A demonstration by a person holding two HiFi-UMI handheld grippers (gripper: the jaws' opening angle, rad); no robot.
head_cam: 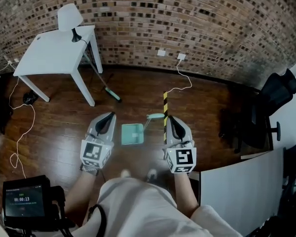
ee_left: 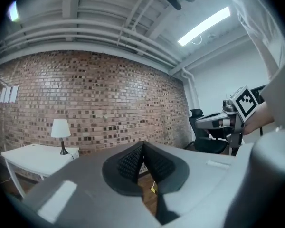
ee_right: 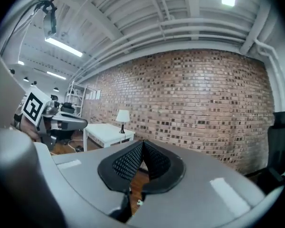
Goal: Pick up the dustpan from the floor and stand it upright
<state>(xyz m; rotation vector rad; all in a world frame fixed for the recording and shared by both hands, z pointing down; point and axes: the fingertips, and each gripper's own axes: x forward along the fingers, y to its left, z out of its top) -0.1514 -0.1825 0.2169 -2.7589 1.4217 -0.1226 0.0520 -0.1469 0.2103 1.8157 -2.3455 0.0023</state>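
L gripper (head_cam: 108,117) & R gripper (head_cam: 171,121): jaws pressed together on both, nothing btwn them, held side by side. Teal dustpan (head_cam: 132,134) lies on wood floor (head_cam: 138,90), seen btwn the two in head view. White table (head_cam: 54,56) w/ lamp (head_cam: 69,19) stands farther off by brick wall (head_cam: 187,19).

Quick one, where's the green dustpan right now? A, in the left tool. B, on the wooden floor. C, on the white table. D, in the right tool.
B: the dustpan sits on the floor, and the left tool and right tool are both shut with nothing between them.
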